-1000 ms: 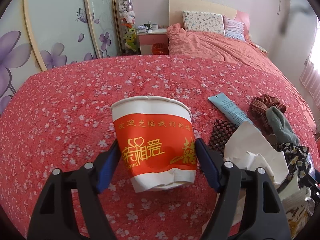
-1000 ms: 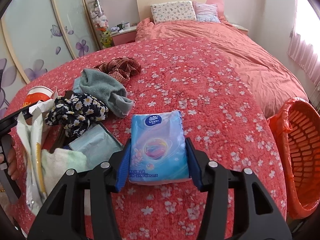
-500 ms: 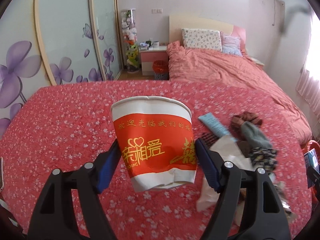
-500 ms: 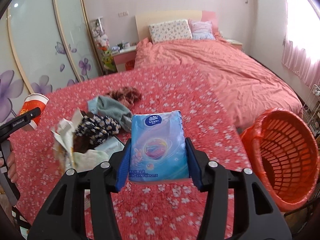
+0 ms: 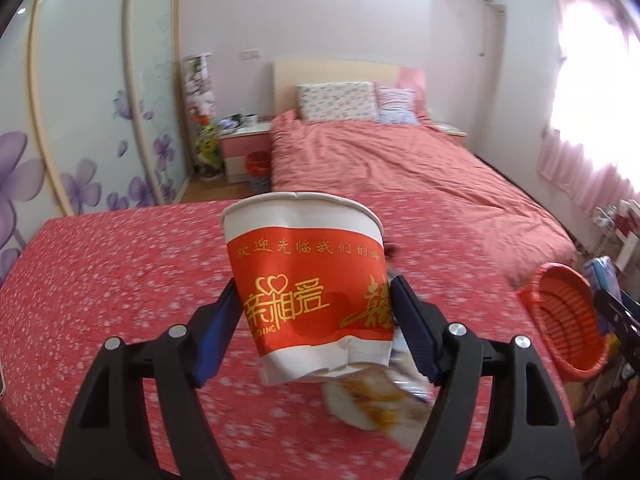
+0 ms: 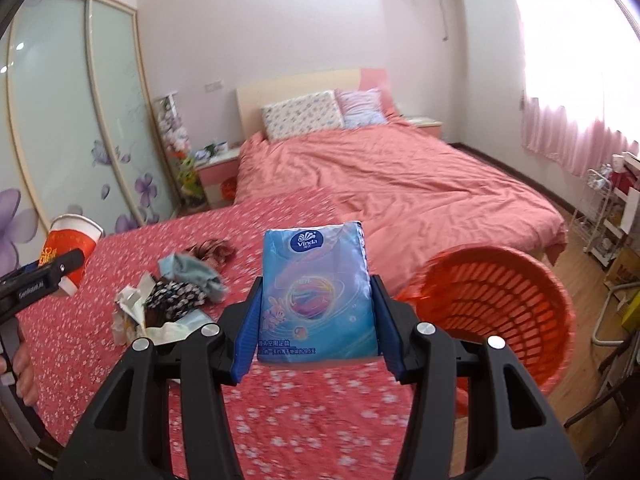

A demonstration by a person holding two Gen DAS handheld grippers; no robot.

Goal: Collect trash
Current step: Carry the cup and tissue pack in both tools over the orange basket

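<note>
Moved: both grippers lifted off the bed (image 6: 100, 340) since earlier
Left gripper (image 5: 312, 320): jaws clamp paper cup (image 5: 308, 280)
Right gripper (image 6: 316, 324): jaws clamp tissue pack (image 6: 316, 288); orange basket (image 6: 500, 300) right of jaws

A red flowered bedspread (image 6: 120, 336) carries a heap of clothes (image 6: 188, 284) and crumpled paper wrappers (image 6: 130, 308). What look like tissues (image 6: 172, 330) lie beside them.

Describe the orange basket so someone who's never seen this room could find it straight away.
Start at the big bed with the red flowered cover. At its near right corner, on the wooden floor, stands the orange basket. It is the only round plastic tub with slotted walls, and it is open at the top.
</note>
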